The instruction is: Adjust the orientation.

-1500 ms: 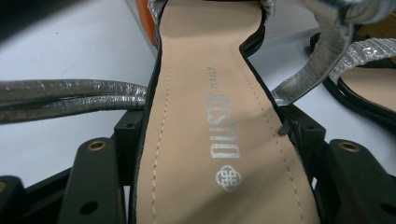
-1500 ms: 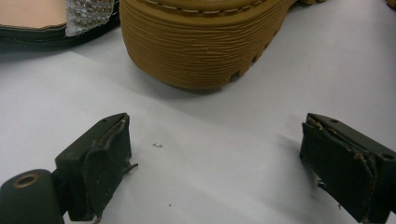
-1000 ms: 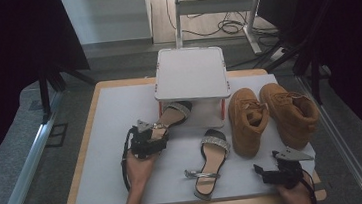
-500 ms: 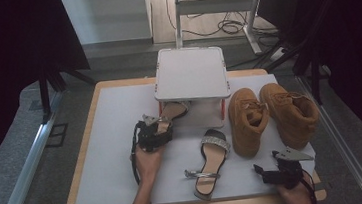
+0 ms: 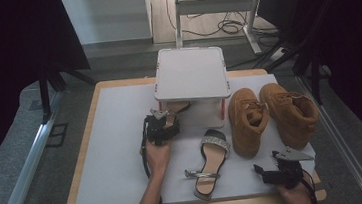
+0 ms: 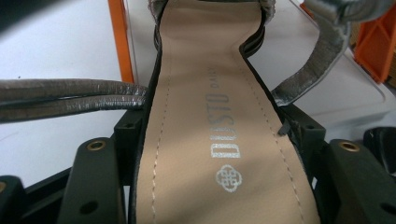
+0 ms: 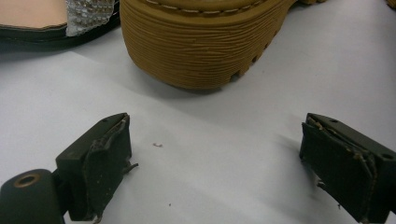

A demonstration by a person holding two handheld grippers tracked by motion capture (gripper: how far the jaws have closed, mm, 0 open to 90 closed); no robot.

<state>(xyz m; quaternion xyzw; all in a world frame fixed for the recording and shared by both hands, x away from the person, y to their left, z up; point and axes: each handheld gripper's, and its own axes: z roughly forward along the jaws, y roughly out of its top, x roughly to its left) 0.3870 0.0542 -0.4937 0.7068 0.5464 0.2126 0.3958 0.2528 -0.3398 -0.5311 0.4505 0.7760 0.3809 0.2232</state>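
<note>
My left gripper [image 5: 164, 117] is shut on the heel end of a tan-soled sandal [image 5: 177, 106] with grey metallic straps. The sandal's toe end reaches under the white raised rack [image 5: 191, 73]. In the left gripper view the jaws of my left gripper [image 6: 215, 133] press on both edges of the sandal [image 6: 210, 60], and its strap hangs out to the left. The matching sandal [image 5: 207, 163] lies flat at the middle front. My right gripper [image 5: 268, 171] rests open on the mat at the front right, nothing between the jaws of this right gripper [image 7: 224, 158].
Two tan boots [image 5: 248, 120] [image 5: 290, 114] stand right of the rack; one boot's ribbed sole [image 7: 201, 42] lies just beyond my right gripper. The rack's orange legs [image 6: 119, 42] flank the held sandal. The white mat [image 5: 113, 153] covers a wooden-edged table.
My left gripper has carried the sandal away from the person and to the right, sliding its toe under the rack. The right gripper has stayed put.
</note>
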